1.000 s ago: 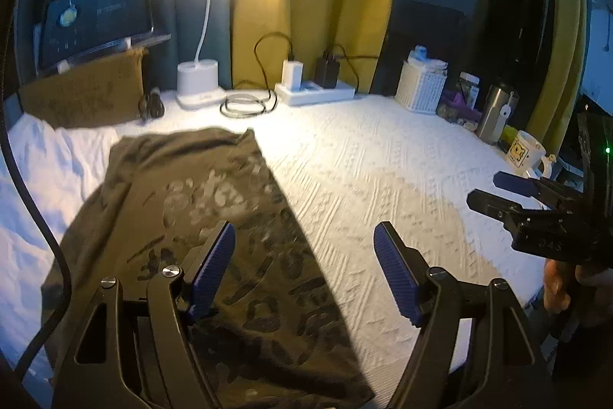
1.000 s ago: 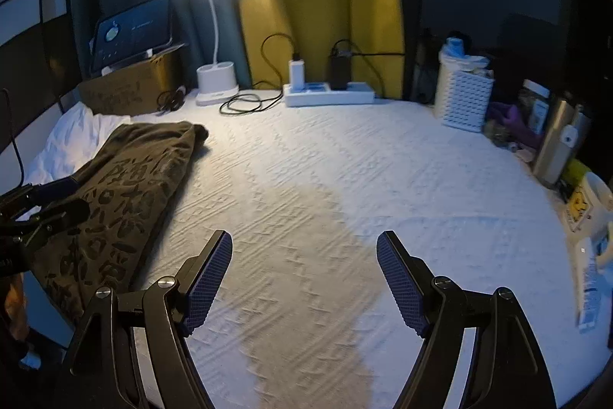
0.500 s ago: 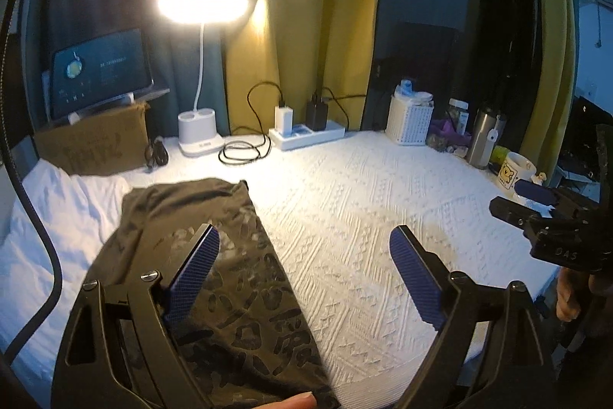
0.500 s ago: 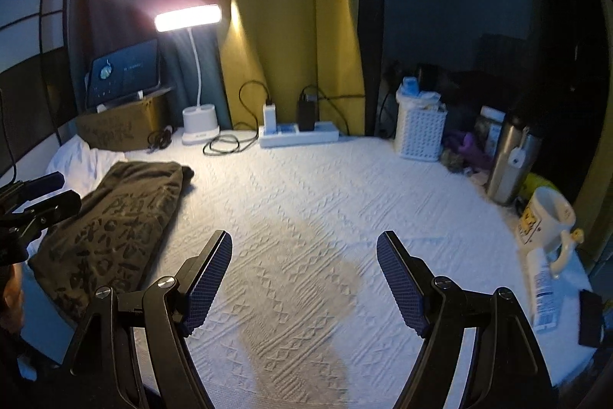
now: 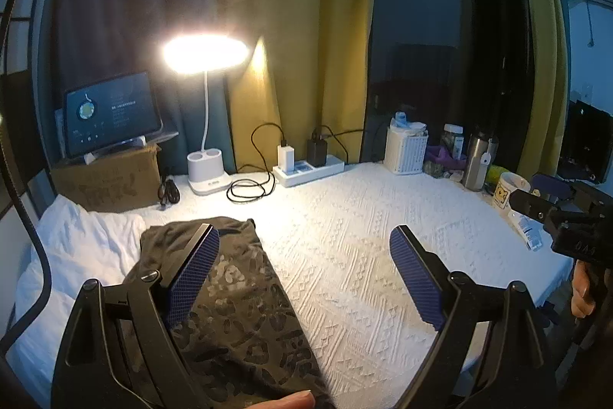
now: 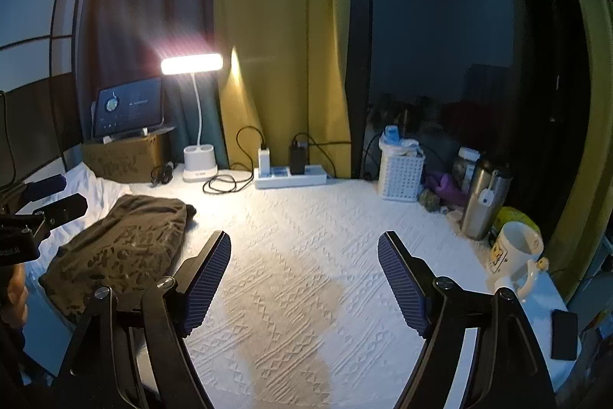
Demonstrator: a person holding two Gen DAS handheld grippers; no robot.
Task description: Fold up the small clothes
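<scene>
A dark olive patterned garment [image 5: 237,298] lies folded in a long strip on the left side of the white textured table cover [image 5: 364,236]. It also shows in the right wrist view [image 6: 122,248]. My left gripper [image 5: 302,278] is open and empty, held above the garment's right edge. My right gripper [image 6: 304,278] is open and empty, above the bare cover to the right of the garment. Each gripper appears at the edge of the other's view.
A lit desk lamp [image 5: 205,140], a tablet on a cardboard box [image 5: 109,114], a power strip with chargers [image 5: 306,167] and cables line the back. A white basket [image 5: 406,148], steel flask [image 5: 477,160] and mug [image 6: 515,252] stand at right. White cloth [image 5: 76,248] lies at left.
Both grippers have risen and pulled back from the table, so the scene looks farther away. The garment has not moved. Both stay open.
</scene>
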